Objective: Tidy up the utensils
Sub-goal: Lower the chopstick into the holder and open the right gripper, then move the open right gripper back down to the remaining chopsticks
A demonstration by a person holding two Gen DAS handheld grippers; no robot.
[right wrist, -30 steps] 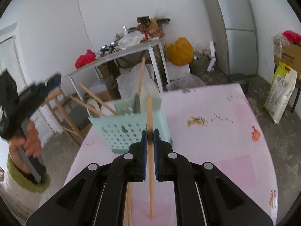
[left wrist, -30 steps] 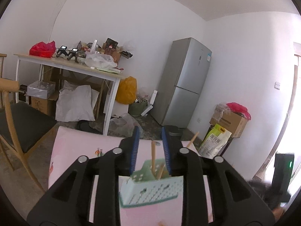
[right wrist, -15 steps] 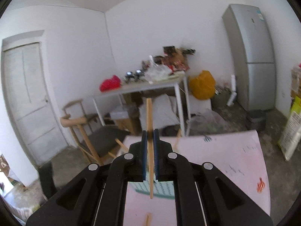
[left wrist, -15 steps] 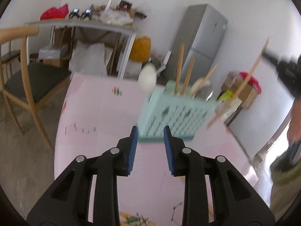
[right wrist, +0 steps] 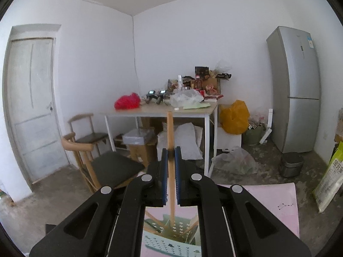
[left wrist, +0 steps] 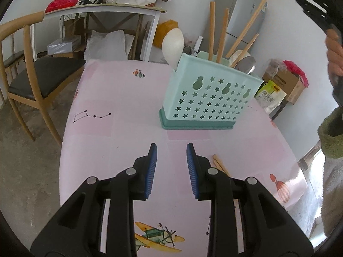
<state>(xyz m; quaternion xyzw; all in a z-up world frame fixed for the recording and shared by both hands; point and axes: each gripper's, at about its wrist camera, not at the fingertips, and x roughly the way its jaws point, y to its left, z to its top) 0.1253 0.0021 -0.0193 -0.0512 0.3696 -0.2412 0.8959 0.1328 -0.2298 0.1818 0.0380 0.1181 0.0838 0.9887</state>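
Observation:
A mint-green perforated utensil holder (left wrist: pixel 210 98) stands on the pink table (left wrist: pixel 120 111). It holds several wooden chopsticks (left wrist: pixel 211 30), a white spoon (left wrist: pixel 173 45) and a metal spoon (left wrist: pixel 246 64). My left gripper (left wrist: pixel 171 147) hovers open over the table in front of the holder, with nothing between its blue pads. My right gripper (right wrist: pixel 170 150) is shut on one wooden chopstick (right wrist: pixel 170 128), held nearly upright above the holder (right wrist: pixel 171 244). In the left wrist view that chopstick (left wrist: pixel 250 23) slants down to the holder's rim. Two more chopsticks (left wrist: pixel 220 167) lie on the table beside the left gripper's right finger.
A wooden chair (left wrist: pixel 32 64) stands at the table's left edge. Behind it is a cluttered white side table (right wrist: pixel 163 109), with bags and boxes on the floor below. A grey fridge (right wrist: pixel 295 90) stands at the right wall. A person's hand (left wrist: pixel 334 49) and green sleeve (left wrist: pixel 331 137) are at the right.
My left gripper has sunk and tipped down toward the table, now short of the holder. My right gripper has risen with the chopstick, its view lifting from the table to the room.

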